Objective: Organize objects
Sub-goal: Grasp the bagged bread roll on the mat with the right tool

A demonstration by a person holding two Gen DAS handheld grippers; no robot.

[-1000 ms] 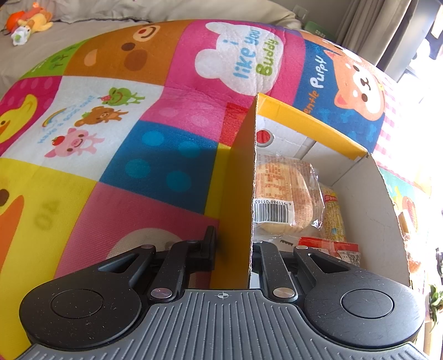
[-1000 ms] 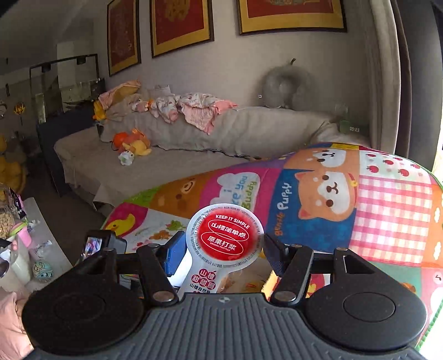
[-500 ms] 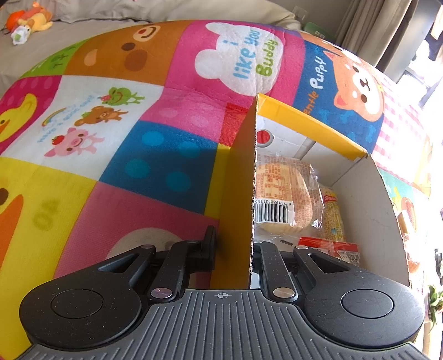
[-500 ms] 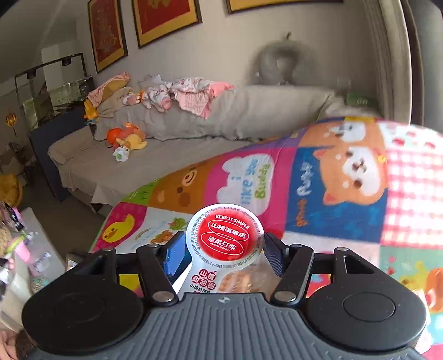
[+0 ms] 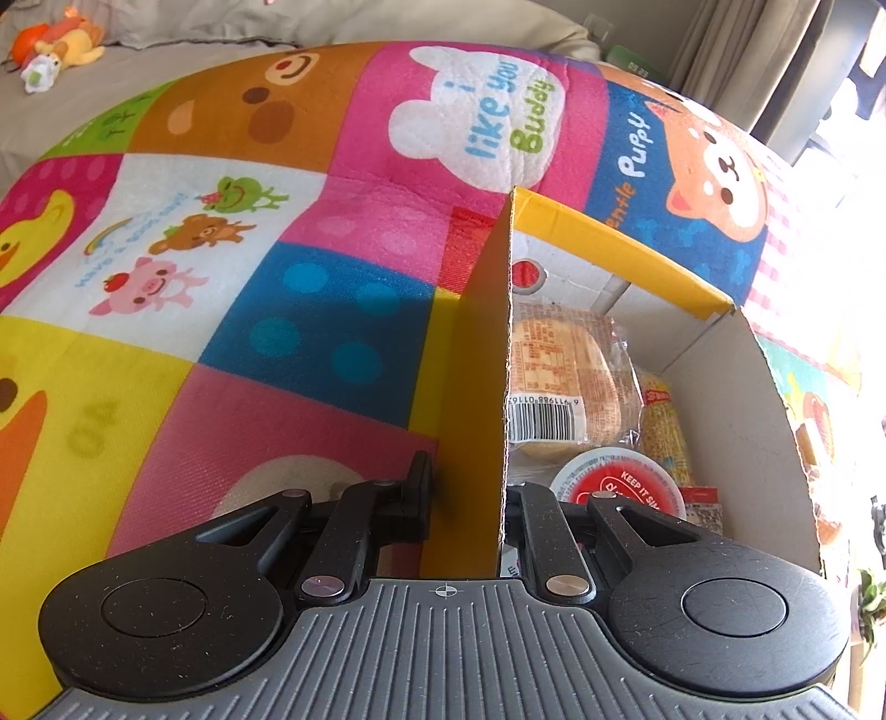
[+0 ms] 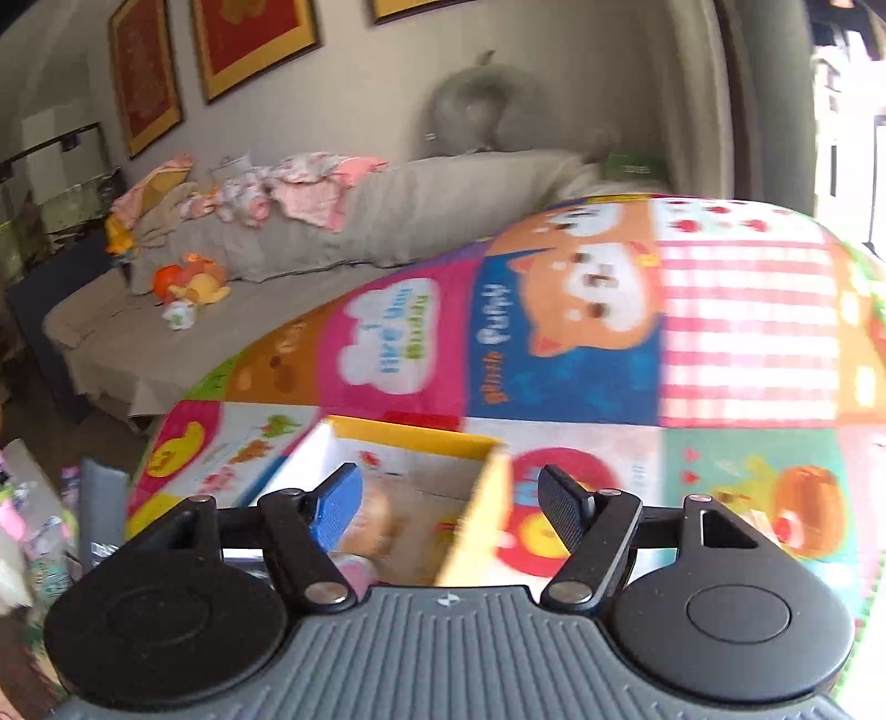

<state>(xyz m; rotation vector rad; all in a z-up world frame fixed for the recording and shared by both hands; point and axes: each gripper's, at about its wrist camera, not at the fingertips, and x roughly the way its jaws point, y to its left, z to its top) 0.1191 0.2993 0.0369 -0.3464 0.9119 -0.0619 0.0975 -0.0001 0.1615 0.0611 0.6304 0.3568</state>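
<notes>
My left gripper (image 5: 468, 498) is clamped on the near yellow wall of the cardboard box (image 5: 764, 421), one finger outside it and one inside. The box stands on a quilted play mat (image 5: 310, 288) of bright cartoon squares: a duck, a pig, a puppy, a cloud lettered "i like you Buddy". Inside the box lie a wrapped bread pack (image 5: 559, 382) with its barcode facing up, a yellow snack packet (image 5: 662, 426) beside it, and a red-lidded cup (image 5: 620, 487) at the near end, close to my inner finger.

My right gripper (image 6: 448, 498) hangs over the box's open top, jaws opening, nothing between them; this view is blurred. Beyond the mat runs a grey sofa (image 6: 232, 310) carrying heaped pink clothes (image 6: 299, 191) and an orange plush toy (image 6: 188, 282). Framed red pictures (image 6: 249, 44) hang on the wall, curtains at the right
</notes>
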